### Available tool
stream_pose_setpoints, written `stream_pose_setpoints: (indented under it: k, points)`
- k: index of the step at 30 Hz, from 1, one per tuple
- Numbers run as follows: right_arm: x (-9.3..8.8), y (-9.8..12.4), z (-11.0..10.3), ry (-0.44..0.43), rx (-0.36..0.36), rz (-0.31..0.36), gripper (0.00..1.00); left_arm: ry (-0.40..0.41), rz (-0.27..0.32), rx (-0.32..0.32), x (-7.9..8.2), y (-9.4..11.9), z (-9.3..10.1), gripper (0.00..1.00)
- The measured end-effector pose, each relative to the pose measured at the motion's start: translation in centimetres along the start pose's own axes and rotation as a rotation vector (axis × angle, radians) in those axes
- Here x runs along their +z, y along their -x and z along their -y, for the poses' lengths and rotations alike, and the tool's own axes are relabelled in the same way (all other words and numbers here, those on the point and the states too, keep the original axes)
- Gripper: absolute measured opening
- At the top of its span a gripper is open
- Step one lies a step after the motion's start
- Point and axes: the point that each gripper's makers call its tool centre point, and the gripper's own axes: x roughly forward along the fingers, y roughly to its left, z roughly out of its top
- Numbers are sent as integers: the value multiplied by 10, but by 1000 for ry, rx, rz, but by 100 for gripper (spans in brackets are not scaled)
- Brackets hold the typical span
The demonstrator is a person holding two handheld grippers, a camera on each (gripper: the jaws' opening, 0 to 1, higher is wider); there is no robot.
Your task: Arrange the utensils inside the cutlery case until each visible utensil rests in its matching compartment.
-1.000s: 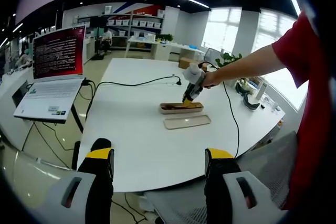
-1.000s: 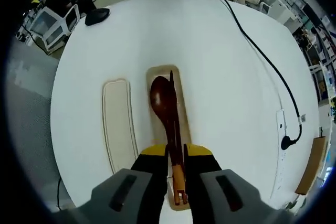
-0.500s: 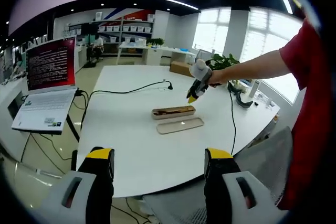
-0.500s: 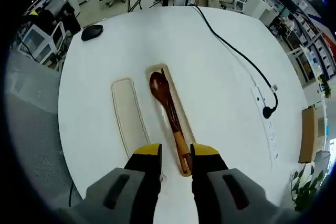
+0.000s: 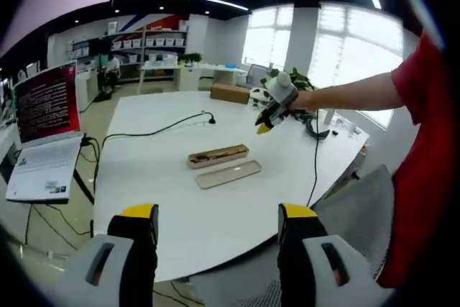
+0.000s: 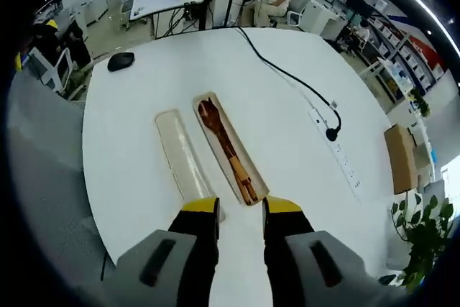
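An open beige cutlery case (image 6: pixel 231 149) lies on the round white table (image 6: pixel 287 127), with dark wooden utensils (image 6: pixel 221 136) lying lengthwise inside it. Its flat lid (image 6: pixel 186 160) rests beside it. From the left gripper view the case (image 5: pixel 218 156) and lid (image 5: pixel 229 174) lie mid-table. My right gripper (image 6: pixel 241 208) hovers above the case's near end, jaws slightly apart and empty; a person's arm holds the right gripper (image 5: pixel 267 121) high over the table. My left gripper (image 5: pixel 215 215) is open at the table's near edge, holding nothing.
A black cable (image 6: pixel 284 73) runs to a power strip (image 6: pixel 338 150) on the table. A black mouse (image 6: pixel 120 61) sits near the table edge. A laptop (image 5: pixel 44 141) stands on a side stand. A grey chair (image 5: pixel 359 213) is next to the table.
My right gripper let go of the utensil, left it in the case and rose well above the table. The left gripper view has drifted back and to the right.
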Motion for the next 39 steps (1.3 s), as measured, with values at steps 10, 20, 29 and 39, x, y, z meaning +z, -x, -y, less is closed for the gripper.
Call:
stream_pose_setpoints:
  k: [10, 20, 29, 39]
  points:
    - [-12, 29, -9, -112, -50, 79, 27, -67, 21, -67, 22, -20, 10, 69]
    - [-14, 47, -20, -208, -70, 173, 52, -140, -3, -143, 44, -44, -11, 73]
    - [-12, 52, -30, -254, -112, 217, 59, -216, -1, -223, 50, -91, -16, 74]
    - [-43, 18, -37, -281, -105, 194, 62, -250, 13, -266, 39, -149, -10, 70]
